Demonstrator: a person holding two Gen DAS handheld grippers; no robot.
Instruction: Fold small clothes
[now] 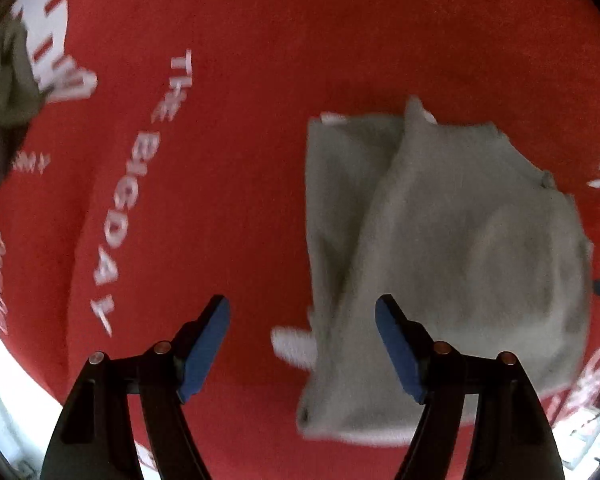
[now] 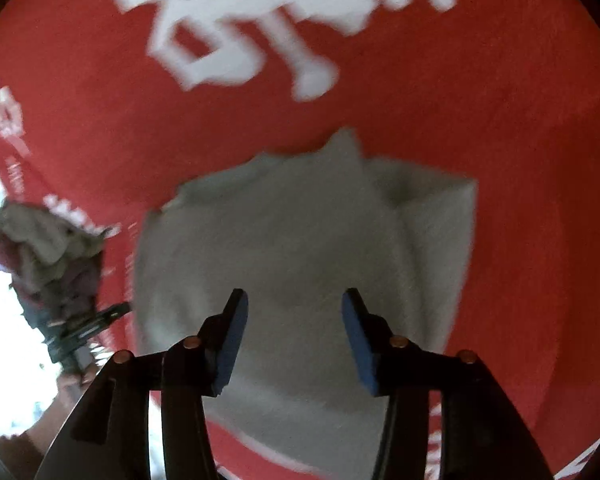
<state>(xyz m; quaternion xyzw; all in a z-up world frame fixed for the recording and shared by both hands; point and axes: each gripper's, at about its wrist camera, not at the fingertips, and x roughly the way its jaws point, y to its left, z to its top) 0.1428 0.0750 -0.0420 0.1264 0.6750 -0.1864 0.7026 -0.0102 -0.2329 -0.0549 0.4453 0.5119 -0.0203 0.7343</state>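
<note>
Item 1, nearest: left gripper. Blue-padded jaws stand wide apart with nothing between them; it looks straight down, the pads above the cloth rather than on it. Judged free so that it can pick a new edge.

Item 2: right gripper. Blue pads parted, nothing clamped; the grey cloth lies below and beyond the gap, not pinched. Judged positioned over the piece to check or take the next fold.

Item 3, the task's thing: grey garment. A small soft piece lying flat on the red surface, partly folded: one panel is laid diagonally over another, leaving a narrower strip exposed on its left side in the left wrist view. White trim or a tag shows at its lower left edge; which, blur hides. In the right wrist view it fills the middle, directly ahead of the pads. The overlap suggests a fold in hand, with at least one more to square it.

Item 4: red cloth, printed with white lettering, serves as the work surface.

Item 5, farthest: heap of other clothes, at the left border of the right wrist view, well apart from the grey piece; presumably awaiting their turn.
</note>
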